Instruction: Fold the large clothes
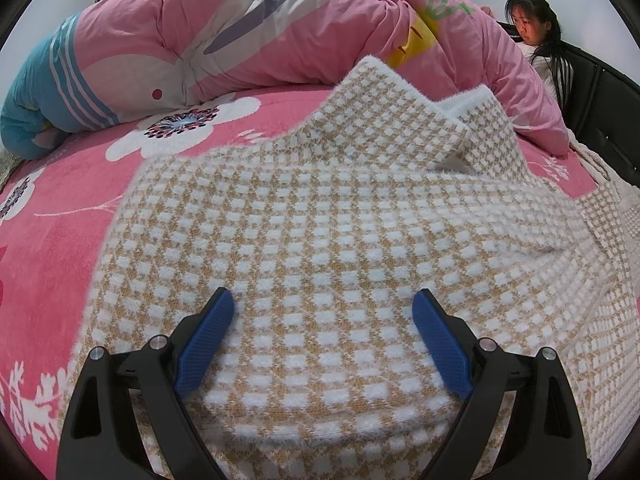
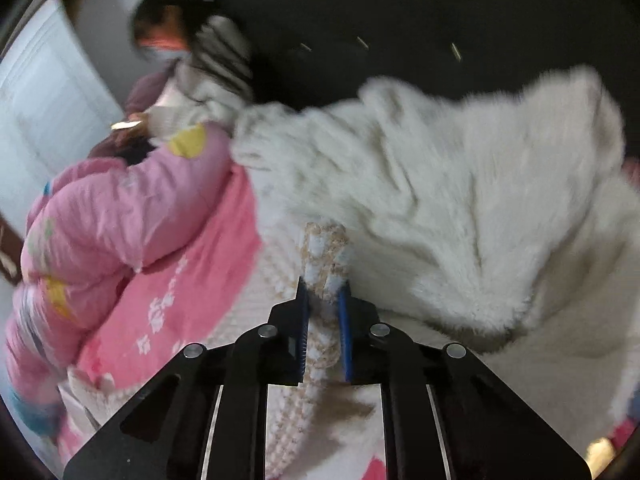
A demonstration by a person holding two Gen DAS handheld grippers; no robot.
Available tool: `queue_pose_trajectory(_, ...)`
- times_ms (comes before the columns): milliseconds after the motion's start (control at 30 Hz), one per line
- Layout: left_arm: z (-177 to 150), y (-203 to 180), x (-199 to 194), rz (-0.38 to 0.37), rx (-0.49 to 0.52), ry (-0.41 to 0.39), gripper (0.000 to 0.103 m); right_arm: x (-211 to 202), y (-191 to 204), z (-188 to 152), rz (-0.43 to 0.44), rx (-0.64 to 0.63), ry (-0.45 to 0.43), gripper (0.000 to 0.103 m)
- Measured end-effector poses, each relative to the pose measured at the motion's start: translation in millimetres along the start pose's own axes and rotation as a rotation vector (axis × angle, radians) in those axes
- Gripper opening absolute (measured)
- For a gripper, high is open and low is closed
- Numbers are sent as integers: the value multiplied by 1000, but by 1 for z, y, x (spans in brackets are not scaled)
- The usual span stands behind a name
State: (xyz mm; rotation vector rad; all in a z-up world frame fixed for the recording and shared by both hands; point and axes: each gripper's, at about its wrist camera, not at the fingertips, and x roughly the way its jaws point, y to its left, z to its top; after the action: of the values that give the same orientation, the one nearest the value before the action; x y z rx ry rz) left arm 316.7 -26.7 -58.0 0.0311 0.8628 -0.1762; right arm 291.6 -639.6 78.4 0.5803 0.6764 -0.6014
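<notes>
Garment: checked knit spread across the pink floral bedsheet, far edge humped up near the rolled pink duvet. Left gripper is spread wide, hovering over the near cloth, pinching nothing. Right gripper is clamped on a bunched strip of the knit, beside a white furry throw. Advice — keep the right pinch tight, take a matching edge with the left, lift evenly so the fold line lies straight. Right view is blurred — go slow.

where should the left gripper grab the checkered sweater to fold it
Take the checkered sweater at its near-left edge, where it ends against the pink bedsheet. Come in low from the left with the open left gripper; the cloth lies flat there, so one finger can slide under. The right gripper holds another bunched part.
</notes>
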Motion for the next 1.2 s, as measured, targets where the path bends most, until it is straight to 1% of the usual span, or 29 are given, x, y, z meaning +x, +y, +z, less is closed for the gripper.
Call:
queue_pose_trajectory(67,-1,0,-1,0,0,-1,89,-27,28,2,8,-92,-51,11)
queue_pose_trajectory(133,0,0,-1,0,-1,0,89,-56,58,2,35,-176,-94,10)
queue_pose_trajectory(267,-2,1,-1,-4,-5,-2,89,-134,142,-10,163,-357,-173,10)
queue_pose_trajectory(333,0,3,-2,-19,-15,-2,89,-164,177,-20,221,-421,-196,10)
queue_pose_trajectory(400,2,6,-4,-35,-25,1,89,-200,225,-42,315,-503,-212,10)
queue_pose_trajectory(500,8,13,-17,-33,-55,20,89,-228,276,-75,427,-577,-208,10)
queue_pose_trajectory(533,8,18,-25,-52,-71,22,89,-234,298,-92,478,-606,-194,10)
queue_pose_trajectory(567,8,23,-33,-84,-84,27,89,-235,311,-105,509,-620,-181,10)
queue_pose_trajectory(633,6,35,-48,-116,-93,29,89,-232,339,-133,568,-652,-146,10)
queue_pose_trajectory(700,1,49,-64,-133,-104,18,89,-217,371,-175,617,-685,-87,10)
queue_pose_trajectory(733,-1,57,-72,-137,-111,11,89,-208,379,-190,632,-689,-58,10)
queue_pose_trajectory(767,-4,65,-78,-143,-118,3,89,-192,393,-215,648,-694,-8,10)
queue_pose_trajectory(833,-12,81,-89,-147,-134,-4,89,-161,414,-259,637,-728,77,10)
queue_pose_trajectory(867,-18,87,-95,-153,-142,-3,89,-139,426,-292,612,-770,150,12)
queue_pose_trajectory(900,-20,95,-98,-169,-152,2,89,-123,435,-319,594,-804,220,15)
queue_pose_trajectory(933,-23,100,-101,-177,-155,8,89,-106,441,-343,582,-832,303,16)
queue_pose_trajectory(967,-23,104,-101,-181,-156,13,89,-84,443,-370,574,-851,428,21)
queue_pose_trajectory(1000,-25,107,-103,-191,-156,18,89,-72,442,-387,578,-852,509,30)
queue_pose_trajectory(1033,-22,110,-101,-202,-154,20,89,-67,437,-396,591,-842,553,31)
queue_pose_trajectory(1067,-20,111,-101,-208,-148,19,89,-65,432,-396,617,-822,551,31)
queue_pose_trajectory(1133,-11,112,-96,-230,-137,9,89,-70,419,-380,704,-775,565,49)
queue_pose_trajectory(1167,-5,109,-92,-250,-134,3,88,-76,406,-366,739,-726,556,67)
queue_pose_trajectory(1200,6,106,-87,-277,-136,-2,88,-81,394,-355,756,-691,529,75)
